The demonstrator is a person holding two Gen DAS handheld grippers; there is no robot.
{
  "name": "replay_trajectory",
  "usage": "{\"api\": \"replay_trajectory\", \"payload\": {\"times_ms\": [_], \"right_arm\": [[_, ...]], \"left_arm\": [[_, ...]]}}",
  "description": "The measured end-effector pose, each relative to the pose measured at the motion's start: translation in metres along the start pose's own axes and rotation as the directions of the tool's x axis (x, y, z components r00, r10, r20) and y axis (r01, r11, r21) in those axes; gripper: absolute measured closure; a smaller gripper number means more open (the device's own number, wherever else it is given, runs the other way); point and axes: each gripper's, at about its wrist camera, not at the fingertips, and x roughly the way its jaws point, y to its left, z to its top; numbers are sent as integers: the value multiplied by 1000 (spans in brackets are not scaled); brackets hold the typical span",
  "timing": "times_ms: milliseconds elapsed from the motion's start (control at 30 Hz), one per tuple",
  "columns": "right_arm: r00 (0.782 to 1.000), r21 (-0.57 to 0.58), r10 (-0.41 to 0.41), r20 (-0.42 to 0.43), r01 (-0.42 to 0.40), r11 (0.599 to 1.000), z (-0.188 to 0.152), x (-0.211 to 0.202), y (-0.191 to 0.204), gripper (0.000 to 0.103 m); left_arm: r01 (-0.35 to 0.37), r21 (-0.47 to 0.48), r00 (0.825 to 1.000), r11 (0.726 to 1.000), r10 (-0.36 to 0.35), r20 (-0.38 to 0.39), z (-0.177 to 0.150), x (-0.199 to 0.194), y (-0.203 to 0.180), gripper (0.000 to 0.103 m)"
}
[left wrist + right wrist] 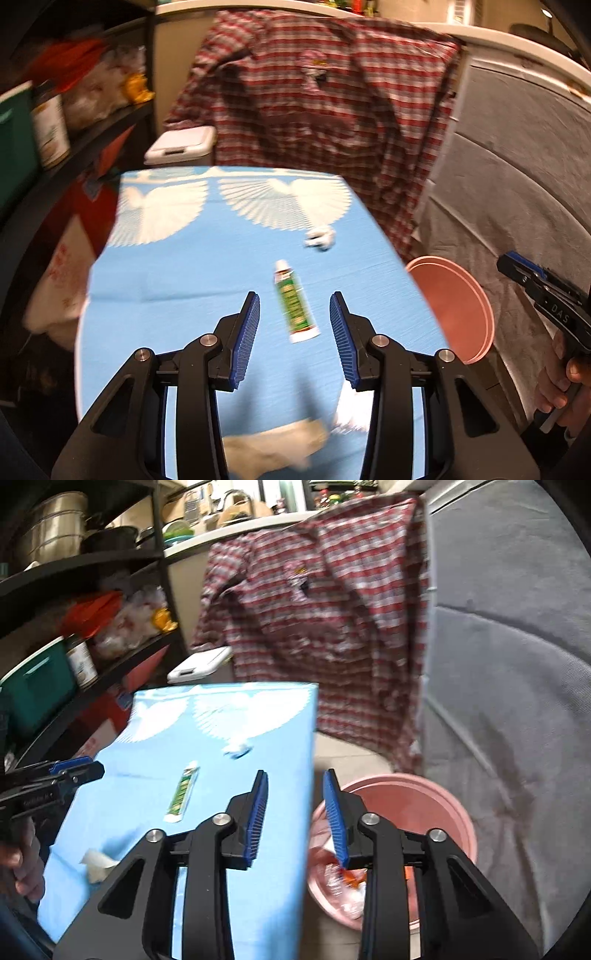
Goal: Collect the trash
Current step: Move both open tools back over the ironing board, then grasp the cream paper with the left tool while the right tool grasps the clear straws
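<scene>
A green and white tube (294, 303) lies on the blue tablecloth (177, 280), just ahead of and between the open jaws of my left gripper (294, 303). A crumpled white paper (320, 237) lies farther back. A beige tissue (273, 445) and a white scrap (352, 408) lie under the left gripper. My right gripper (295, 781) is open and empty, above the table's right edge beside a pink bucket (436, 797) that holds trash. The tube (181, 792), paper (238, 749) and a white scrap (96, 864) show in the right wrist view.
A red plaid shirt (325, 103) hangs behind the table. A grey padded panel (517, 192) stands on the right. Dark shelves (74, 140) with containers and bags stand on the left. A white lidded bin (181, 146) sits behind the table.
</scene>
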Motion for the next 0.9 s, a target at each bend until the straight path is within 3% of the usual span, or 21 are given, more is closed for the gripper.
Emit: {"api": "replay_trajectory", "payload": {"times_ms": [133, 400, 467, 600, 733, 900], "right_arm": [[996, 36, 65, -56, -63, 997, -13, 11, 22, 75], [970, 69, 140, -200, -129, 989, -45, 41, 61, 73], [956, 97, 156, -248, -136, 986, -52, 51, 67, 66], [937, 117, 155, -314, -124, 985, -60, 65, 75, 57], [926, 111, 130, -353, -96, 989, -64, 75, 80, 53], [914, 92, 117, -389, -88, 992, -70, 85, 87, 51]], "left_arm": [[5, -5, 1000, 1000, -5, -10, -8, -13, 22, 64], [113, 89, 991, 990, -106, -84, -41, -29, 48, 64], [146, 97, 984, 985, -134, -116, -49, -26, 51, 64], [177, 158, 972, 971, -148, -180, -65, -16, 43, 61], [194, 191, 961, 962, -147, -233, -76, -2, 36, 48], [202, 211, 950, 956, -139, -279, -85, 14, 32, 48]]}}
